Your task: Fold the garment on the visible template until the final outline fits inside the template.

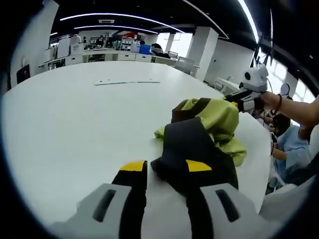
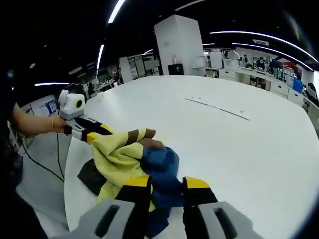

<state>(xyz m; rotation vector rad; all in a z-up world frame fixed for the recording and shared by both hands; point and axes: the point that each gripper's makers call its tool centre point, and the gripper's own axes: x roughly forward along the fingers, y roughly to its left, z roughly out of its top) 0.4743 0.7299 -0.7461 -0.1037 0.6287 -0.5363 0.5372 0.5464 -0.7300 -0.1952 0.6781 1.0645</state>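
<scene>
Left gripper [image 1: 166,169] clamped on dark fabric of the crumpled garment [image 1: 209,124], garment bunched near the white tabletop [image 1: 75,129] edge, right gripper [image 2: 167,185] closed on its blue-and-yellow folds, tape strip [image 2: 217,108] lying beyond.

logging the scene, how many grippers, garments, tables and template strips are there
grippers: 2, left gripper and right gripper
garments: 1, crumpled garment, yellow-green, dark and blue
tables: 1, white table
template strips: 1, thin strip lying flat on the table beyond the garment
total: 5
</scene>
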